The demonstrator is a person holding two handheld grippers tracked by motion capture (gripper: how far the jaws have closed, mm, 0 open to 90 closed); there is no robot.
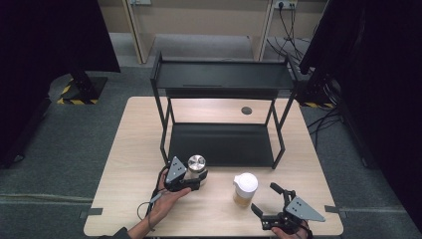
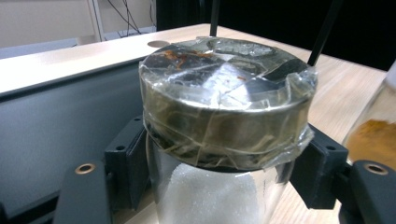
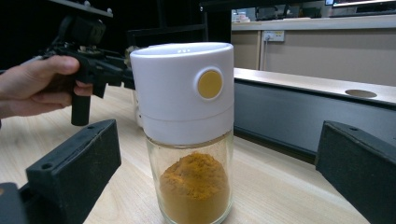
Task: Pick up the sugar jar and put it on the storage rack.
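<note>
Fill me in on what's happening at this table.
A person works with a claw in each hand. The left claw is clamped on a glass jar of white grains, just under its taped metal lid, beside the black shelf rack. The right claw is open and apart from the white-capped jar of orange powder, which stands upright on the table.

Ahead of my left gripper (image 1: 198, 178), the rack's lower shelf (image 1: 224, 144) lies bare between 2 front legs. The orange-powder jar (image 1: 245, 189) stands between my right gripper (image 1: 271, 204) and it. Table edge (image 1: 209, 229) beside both hands free.
</note>
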